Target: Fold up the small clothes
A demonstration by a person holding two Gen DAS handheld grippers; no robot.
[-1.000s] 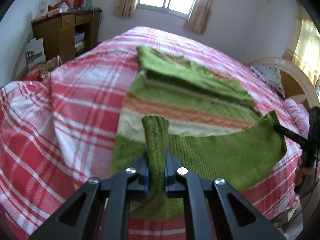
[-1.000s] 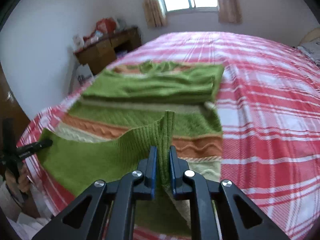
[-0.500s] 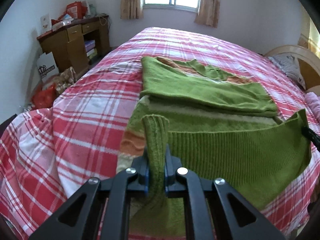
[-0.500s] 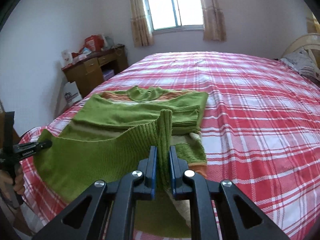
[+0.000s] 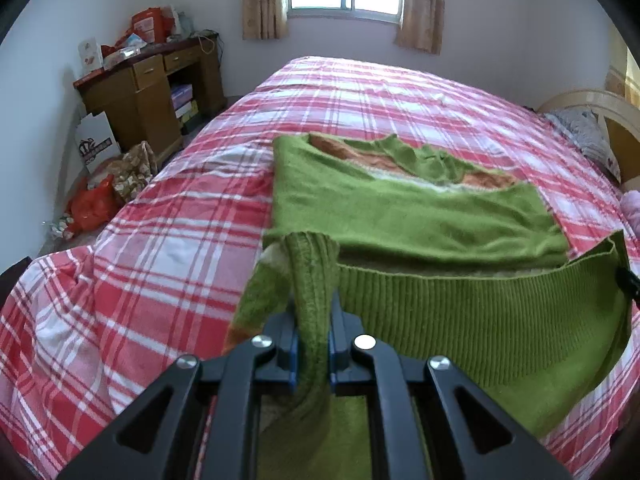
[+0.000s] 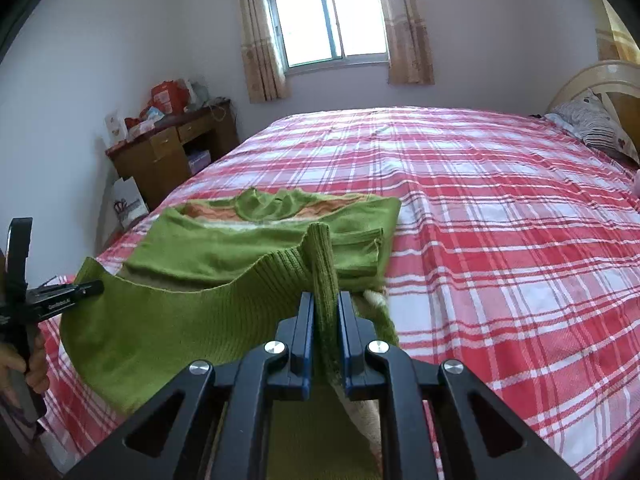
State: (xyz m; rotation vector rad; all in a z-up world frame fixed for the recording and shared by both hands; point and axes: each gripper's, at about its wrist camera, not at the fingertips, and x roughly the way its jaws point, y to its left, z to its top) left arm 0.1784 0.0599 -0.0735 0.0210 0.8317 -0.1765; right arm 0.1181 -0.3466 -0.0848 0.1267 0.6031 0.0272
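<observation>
Green knitted sweater (image 5: pixel 400 216) lies on a bed (image 5: pixel 360 96) covered with a red-and-white checked sheet, near the bed's left side as seen from the left wrist view. Both sleeves folded across the chest; orange and cream stripes show near the collar. The ribbed bottom hem (image 5: pixel 460 300) is lifted off the bed and stretched between the two grippers, hanging in a shallow curve above the folded body. Left gripper (image 5: pixel 312 344): fingers closed tight on one hem corner, knit bunched between the blue pads and standing up above them. Right gripper (image 6: pixel 325 332): fingers likewise clamped on the opposite hem corner, a narrow ridge of ribbing rising between the pads. From the right wrist view, the left gripper appears at far left, its tip pinching the hem edge, with part of a person's hand (image 6: pixel 32 364) on its handle. From the left wrist view, only a dark tip of the right gripper shows at the right edge, at the hem's far corner. Wooden desk (image 5: pixel 152 92) stands against the wall left of the bed, its tabletop crowded with red packages and boxes; bags (image 5: pixel 92 204) on the floor beside it. Curtained window (image 6: pixel 328 24) on the far wall. Patterned pillow (image 6: pixel 596 128) by the cream headboard at right.
</observation>
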